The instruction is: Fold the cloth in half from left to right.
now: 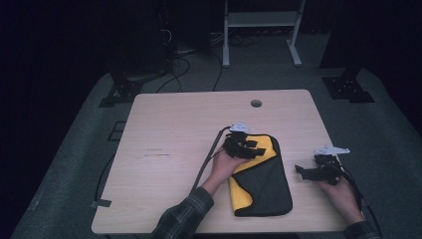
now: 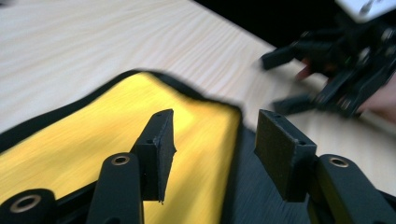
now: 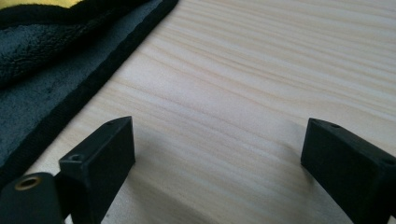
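Folded grey-and-yellow microfibre cloth with black hem (image 1: 261, 177), lying near the tabletop's (image 1: 174, 129) front edge, right of centre: my left gripper (image 1: 247, 148) hovers spread over its yellow flap to fold it, my right gripper (image 1: 304, 172) waits spread just beside its right hem.

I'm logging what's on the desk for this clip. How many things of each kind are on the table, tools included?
Folded cloth, dark grey with a yellow side: 1
Hand-held tools: 2, the left tool over the cloth, the right tool over bare table
Total: 3
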`<state>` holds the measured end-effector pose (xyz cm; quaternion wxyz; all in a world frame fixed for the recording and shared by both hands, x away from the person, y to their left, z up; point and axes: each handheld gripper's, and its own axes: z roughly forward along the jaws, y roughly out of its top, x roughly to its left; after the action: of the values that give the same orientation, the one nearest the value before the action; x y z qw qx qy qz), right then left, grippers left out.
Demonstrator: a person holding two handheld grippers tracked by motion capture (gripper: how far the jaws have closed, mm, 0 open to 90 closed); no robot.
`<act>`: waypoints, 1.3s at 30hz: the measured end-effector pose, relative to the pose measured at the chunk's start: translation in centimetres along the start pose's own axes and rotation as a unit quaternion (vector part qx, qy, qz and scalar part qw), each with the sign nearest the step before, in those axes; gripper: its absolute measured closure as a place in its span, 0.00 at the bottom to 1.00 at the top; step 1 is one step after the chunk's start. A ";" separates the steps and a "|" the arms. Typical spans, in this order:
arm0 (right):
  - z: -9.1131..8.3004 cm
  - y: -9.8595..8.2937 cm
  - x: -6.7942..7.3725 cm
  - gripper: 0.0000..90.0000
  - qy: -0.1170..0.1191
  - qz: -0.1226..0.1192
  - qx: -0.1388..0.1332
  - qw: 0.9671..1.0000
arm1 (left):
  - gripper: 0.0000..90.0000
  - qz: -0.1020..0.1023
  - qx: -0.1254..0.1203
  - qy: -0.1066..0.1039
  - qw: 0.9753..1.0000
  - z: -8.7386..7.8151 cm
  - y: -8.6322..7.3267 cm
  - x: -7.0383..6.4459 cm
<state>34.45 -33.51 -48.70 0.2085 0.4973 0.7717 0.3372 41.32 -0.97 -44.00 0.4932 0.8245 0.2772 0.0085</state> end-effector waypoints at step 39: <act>0.0 0.0 0.0 0.10 0.000 0.000 0.000 1.000 | 0.94 0.020 0.093 0.082 0.992 -5.4 -6.9 1.4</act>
<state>34.41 -33.51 -48.69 0.2084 0.4976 0.7715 0.3372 37.86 6.55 -47.23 0.3894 0.8688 0.3000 0.0603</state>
